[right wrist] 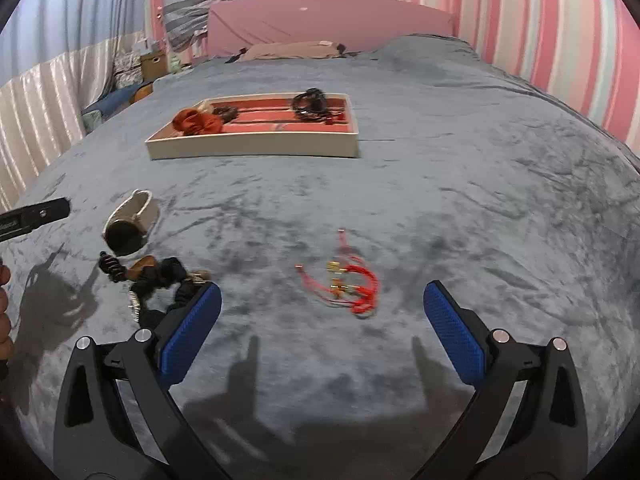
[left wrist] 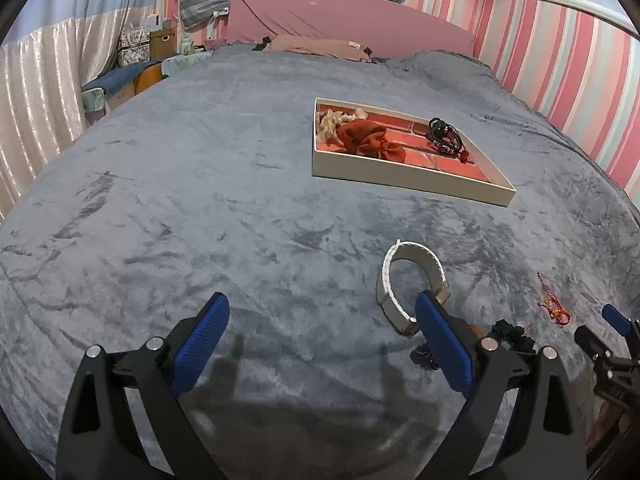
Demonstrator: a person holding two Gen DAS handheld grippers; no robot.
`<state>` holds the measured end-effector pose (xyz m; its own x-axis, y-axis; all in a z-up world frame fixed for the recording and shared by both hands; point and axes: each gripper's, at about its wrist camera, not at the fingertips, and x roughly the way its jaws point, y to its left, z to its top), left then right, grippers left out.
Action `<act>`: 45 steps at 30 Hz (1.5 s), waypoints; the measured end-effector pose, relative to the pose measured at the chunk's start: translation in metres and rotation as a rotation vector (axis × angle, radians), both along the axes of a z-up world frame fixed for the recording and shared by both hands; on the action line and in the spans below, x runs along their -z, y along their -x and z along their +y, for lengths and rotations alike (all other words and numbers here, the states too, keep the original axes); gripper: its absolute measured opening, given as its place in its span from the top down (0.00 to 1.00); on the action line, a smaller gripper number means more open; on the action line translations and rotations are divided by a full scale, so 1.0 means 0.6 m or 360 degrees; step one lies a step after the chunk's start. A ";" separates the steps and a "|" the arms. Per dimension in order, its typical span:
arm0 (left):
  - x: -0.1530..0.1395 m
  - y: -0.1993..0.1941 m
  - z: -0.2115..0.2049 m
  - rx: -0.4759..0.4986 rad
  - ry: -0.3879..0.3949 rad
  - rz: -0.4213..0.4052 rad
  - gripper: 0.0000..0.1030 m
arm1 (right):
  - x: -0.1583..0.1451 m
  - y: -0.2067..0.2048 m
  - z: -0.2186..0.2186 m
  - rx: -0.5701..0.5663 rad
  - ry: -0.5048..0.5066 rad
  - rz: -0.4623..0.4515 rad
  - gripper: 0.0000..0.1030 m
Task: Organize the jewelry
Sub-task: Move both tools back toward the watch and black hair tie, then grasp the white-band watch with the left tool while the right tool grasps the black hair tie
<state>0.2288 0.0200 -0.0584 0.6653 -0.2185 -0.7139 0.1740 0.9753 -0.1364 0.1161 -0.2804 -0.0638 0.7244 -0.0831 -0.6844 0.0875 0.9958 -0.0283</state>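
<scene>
A white tray (left wrist: 408, 178) with a red lining sits on the grey bedspread; it also shows in the right wrist view (right wrist: 256, 147). It holds a rust-red scrunchie (left wrist: 366, 141), a cream hair tie (left wrist: 332, 120) and black bands (left wrist: 444, 134). A white and grey bangle (left wrist: 400, 280) lies just ahead of my open left gripper (left wrist: 322, 316), by its right finger. A red cord bracelet (right wrist: 352, 280) lies just ahead of my open right gripper (right wrist: 322, 304). A pile of black and brown hair ties (right wrist: 160, 276) lies by its left finger.
The grey velvet bedspread (left wrist: 200, 200) covers the bed. A pink headboard (left wrist: 340, 20) and pillow are at the far end. A striped pink wall (left wrist: 560, 80) is on the right, curtains (left wrist: 40, 100) and boxes on the left. The right gripper shows in the left view (left wrist: 616, 340).
</scene>
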 end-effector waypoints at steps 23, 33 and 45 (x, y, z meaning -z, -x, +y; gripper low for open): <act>0.065 -0.118 -0.074 0.0195 -0.0105 0.0212 0.37 | 0.060 -0.071 0.088 -0.0109 0.0010 0.0253 0.27; 0.076 -0.121 -0.096 0.0319 -0.0113 0.0221 0.80 | 0.071 -0.085 0.096 -0.0166 -0.0031 0.0281 0.63; 0.075 -0.111 -0.104 0.0363 -0.0126 0.0197 0.92 | 0.065 -0.082 0.078 -0.0150 -0.0104 0.0263 0.89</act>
<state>0.2955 -0.0422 -0.1034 0.5120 -0.2929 -0.8075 0.3769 0.9213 -0.0952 0.1653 -0.2334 -0.1030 0.6043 0.0287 -0.7962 -0.0070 0.9995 0.0307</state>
